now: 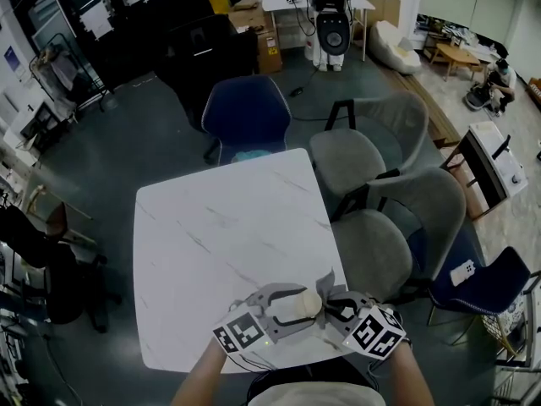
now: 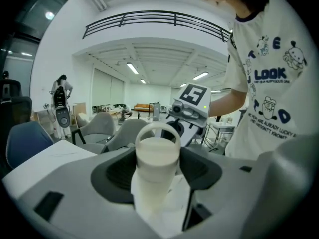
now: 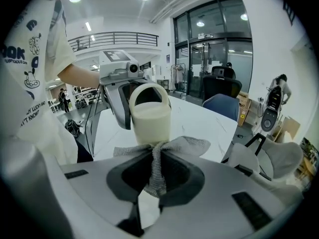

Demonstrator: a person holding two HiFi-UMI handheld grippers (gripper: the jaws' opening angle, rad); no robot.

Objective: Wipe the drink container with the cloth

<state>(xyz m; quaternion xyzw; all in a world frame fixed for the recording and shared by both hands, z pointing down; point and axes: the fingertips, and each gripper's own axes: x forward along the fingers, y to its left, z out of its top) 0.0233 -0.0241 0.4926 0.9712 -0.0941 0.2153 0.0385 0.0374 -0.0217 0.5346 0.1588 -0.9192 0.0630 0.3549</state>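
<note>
The left tool [image 1: 286, 304] was clamped on the drink container [image 1: 303, 304], a pale cream bottle with a loop handle across its top. The bottle was held in the air over the near edge of the white marble table [image 1: 228, 227], close in front of the person. In the left gripper view the bottle [image 2: 157, 156] stood upright between the two jaws, which pressed on its sides.

The right tool [image 1: 336, 301] was clenched on the cloth [image 3: 155, 163], a grey mesh rag pinched into a narrow bunch between its jaws. The free end of the rag fanned out past the tips. In the right gripper view that fanned end lay against the lower part of the bottle [image 3: 148, 117], and the two tools faced each other, nearly meeting.

Both pick-ups looked done: the bottle was in one tool, the rag in the other, and the two were brought together. The wiping itself seemed to be at its start or under way. Only the bottom part of one side was met by the rag. No stain or wet patch showed on the bottle, so how much of it was already clean could not be told. The upper body, the handle and the far side likely remained to be rubbed, and then both things set down.
</note>
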